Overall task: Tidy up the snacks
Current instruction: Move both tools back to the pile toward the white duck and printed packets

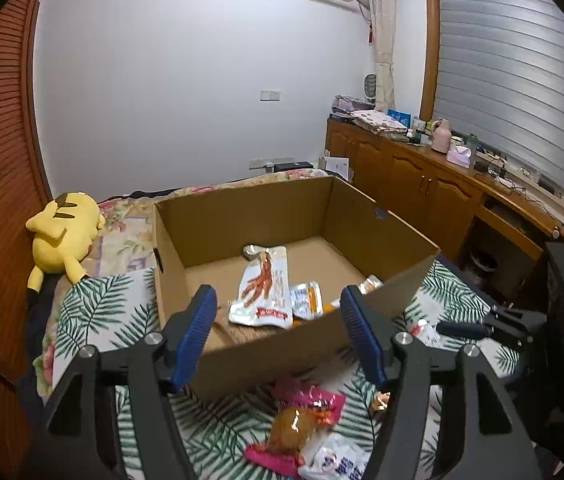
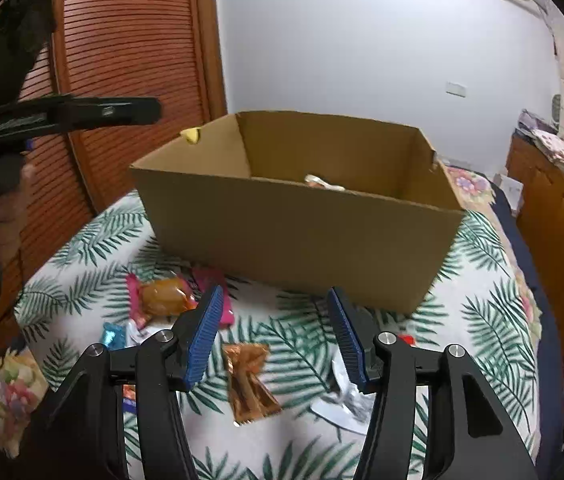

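An open cardboard box (image 1: 242,208) (image 2: 293,236) stands on the leaf-print bedcover (image 2: 481,288). Inside lie a chicken-feet packet (image 1: 264,292) and a small silver-orange packet (image 1: 305,300). My left gripper (image 1: 280,320) hangs open above the box's near wall, nothing between its blue pads; the right wrist view shows it at upper left (image 2: 122,111), in a hand (image 2: 2,208). My right gripper (image 2: 276,312) is open and empty, low over the cover in front of the box. Near it lie a pink packet with a brown bun (image 2: 166,298) (image 1: 301,420), a copper wrapper (image 2: 250,384) and a silver-white wrapper (image 2: 345,404).
A yellow plush toy (image 1: 64,232) lies on the bed left of the box. A louvred wooden door (image 2: 122,60) runs along the left side. A wooden cabinet (image 1: 421,184) with clutter on top stands to the right, beyond the bed's edge. A small blue candy (image 2: 112,336) lies near the pink packet.
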Action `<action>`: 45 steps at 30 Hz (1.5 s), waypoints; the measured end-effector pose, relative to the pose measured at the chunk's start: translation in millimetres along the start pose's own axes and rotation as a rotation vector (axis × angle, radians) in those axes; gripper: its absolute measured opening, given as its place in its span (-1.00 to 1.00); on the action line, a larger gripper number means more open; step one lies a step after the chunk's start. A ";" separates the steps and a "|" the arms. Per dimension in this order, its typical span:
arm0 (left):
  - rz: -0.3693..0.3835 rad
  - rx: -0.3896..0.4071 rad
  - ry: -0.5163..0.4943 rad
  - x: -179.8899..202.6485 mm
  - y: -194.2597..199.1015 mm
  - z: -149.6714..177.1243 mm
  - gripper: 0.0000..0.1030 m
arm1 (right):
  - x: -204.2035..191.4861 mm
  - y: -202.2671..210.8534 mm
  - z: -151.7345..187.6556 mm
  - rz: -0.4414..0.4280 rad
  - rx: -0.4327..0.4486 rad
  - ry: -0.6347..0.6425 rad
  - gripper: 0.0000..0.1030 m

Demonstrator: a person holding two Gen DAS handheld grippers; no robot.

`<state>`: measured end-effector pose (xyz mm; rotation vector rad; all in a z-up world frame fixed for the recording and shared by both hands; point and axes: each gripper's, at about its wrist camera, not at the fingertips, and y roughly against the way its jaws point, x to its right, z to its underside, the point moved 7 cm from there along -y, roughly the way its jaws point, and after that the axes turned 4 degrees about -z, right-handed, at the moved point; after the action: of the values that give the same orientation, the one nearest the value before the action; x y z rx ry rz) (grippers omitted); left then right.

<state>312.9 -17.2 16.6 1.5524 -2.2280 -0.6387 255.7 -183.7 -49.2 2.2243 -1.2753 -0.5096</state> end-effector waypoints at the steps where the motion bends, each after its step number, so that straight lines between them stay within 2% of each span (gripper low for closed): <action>1: 0.002 -0.001 0.002 1.5 2.1 4.5 0.27 | 3.9 1.6 4.1 0.008 -0.002 -0.005 0.13; 5: 0.007 -0.013 0.003 7.9 6.5 26.7 0.29 | 23.5 2.5 22.3 0.061 -0.022 -0.028 0.29; 11: -0.005 -0.040 -0.001 15.1 2.0 59.5 0.30 | 56.4 -3.8 51.8 0.111 -0.077 -0.086 0.30; 18: -0.009 -0.068 -0.019 30.6 -0.4 89.0 0.30 | 75.5 -13.8 60.1 0.111 -0.113 -0.139 0.30; 36: -0.015 -0.194 0.064 49.8 -17.8 151.6 0.30 | 79.0 -38.5 65.2 0.096 -0.197 -0.128 0.35; 45: -0.036 -0.222 0.084 54.3 -23.4 162.1 0.30 | 77.5 -44.3 69.4 0.058 -0.232 -0.136 0.44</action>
<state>228.2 -48.9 -130.3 1.4826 -1.9967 -0.7866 284.7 -250.2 -136.0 1.9840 -1.2736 -0.7567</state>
